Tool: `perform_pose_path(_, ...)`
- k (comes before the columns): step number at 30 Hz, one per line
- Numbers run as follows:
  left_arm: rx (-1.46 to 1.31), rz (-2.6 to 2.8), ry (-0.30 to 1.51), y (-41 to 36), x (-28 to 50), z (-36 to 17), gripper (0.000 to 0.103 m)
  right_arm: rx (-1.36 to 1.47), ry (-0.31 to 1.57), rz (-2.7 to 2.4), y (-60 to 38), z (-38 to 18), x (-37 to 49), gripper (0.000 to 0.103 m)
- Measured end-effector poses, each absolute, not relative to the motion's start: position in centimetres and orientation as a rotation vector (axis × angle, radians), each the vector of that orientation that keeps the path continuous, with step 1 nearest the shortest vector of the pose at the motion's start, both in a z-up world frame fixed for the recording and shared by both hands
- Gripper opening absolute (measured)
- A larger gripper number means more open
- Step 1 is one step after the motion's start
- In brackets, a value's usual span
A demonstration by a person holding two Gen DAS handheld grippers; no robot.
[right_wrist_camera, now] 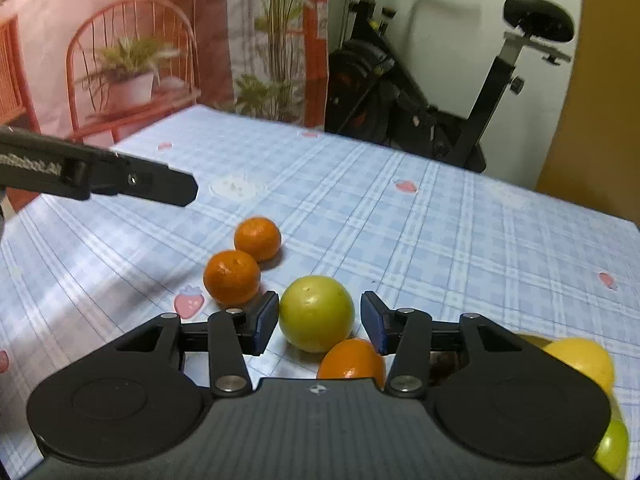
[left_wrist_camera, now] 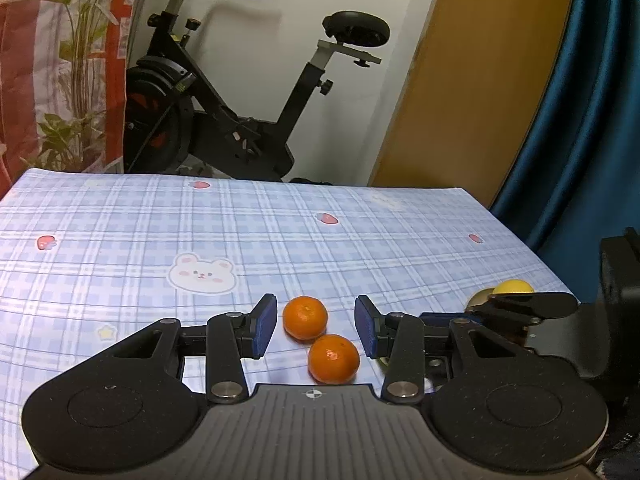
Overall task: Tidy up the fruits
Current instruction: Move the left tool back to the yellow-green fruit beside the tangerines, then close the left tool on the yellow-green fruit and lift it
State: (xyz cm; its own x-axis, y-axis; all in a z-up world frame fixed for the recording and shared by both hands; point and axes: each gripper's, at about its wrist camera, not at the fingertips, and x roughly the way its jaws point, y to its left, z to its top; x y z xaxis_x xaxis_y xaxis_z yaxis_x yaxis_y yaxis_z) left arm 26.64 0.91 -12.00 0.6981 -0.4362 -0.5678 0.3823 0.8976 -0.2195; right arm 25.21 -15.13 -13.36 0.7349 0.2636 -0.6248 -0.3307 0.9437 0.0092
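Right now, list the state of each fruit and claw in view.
Left claw: open, empty, over two round orange tangerines.
Far tangerine: resting on cloth.
Near tangerine: resting, touching its neighbour.
Right claw: open around the round green fruit.
Green fruit: on cloth, ungripped.

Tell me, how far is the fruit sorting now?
Done: two oranges lie side by side on the tablecloth. In hand: nothing yet. The right gripper has its fingers open on both sides of a green fruit, apparently without pressing it. The left gripper is open above the oranges. Left: the green fruit, a third orange and the yellow fruit.
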Motion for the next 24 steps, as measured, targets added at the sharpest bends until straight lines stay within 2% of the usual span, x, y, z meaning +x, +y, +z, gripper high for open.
perform_pose_path(10,-0.092,-0.487,0.682,0.6,25.9,-12.3,0.045,-0.131,0.69,0.341,-14.3,-13.8,25.0,0.049)
perform_pose_path(24,-0.124,-0.611,0.809,-1.1,21.0,-15.4,0.046,-0.12,0.655,0.443,-12.3,-14.5,18.4,0.049)
